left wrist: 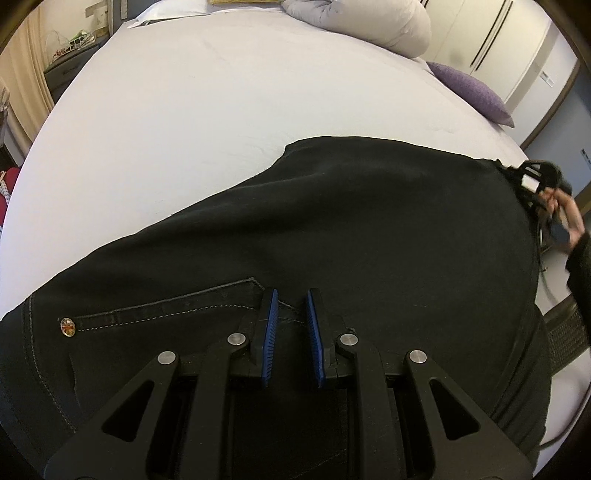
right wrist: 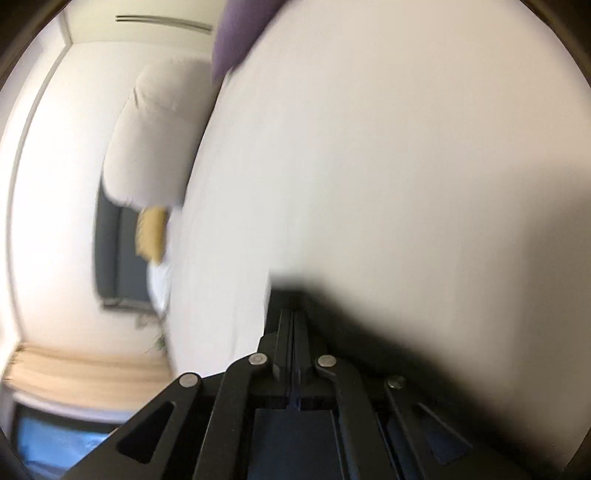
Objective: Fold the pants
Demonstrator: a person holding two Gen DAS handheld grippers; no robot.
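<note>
Black pants [left wrist: 332,229] lie spread on the white bed [left wrist: 184,129]; a back pocket and a metal rivet [left wrist: 68,326] show near me. My left gripper [left wrist: 291,295] hovers over the pocket area with its blue pads [left wrist: 271,325] apart and nothing between them. My right gripper [right wrist: 293,314] is shut on the pants' black fabric [right wrist: 369,332] at the far right edge; it also shows in the left wrist view [left wrist: 524,177], held by a hand. The right wrist view is blurred and tilted.
A grey rolled duvet [left wrist: 362,22] and a purple pillow [left wrist: 469,92] lie at the bed's far end. White wardrobe doors [left wrist: 498,40] stand behind. A woven dark item [left wrist: 565,332] sits at the bed's right edge.
</note>
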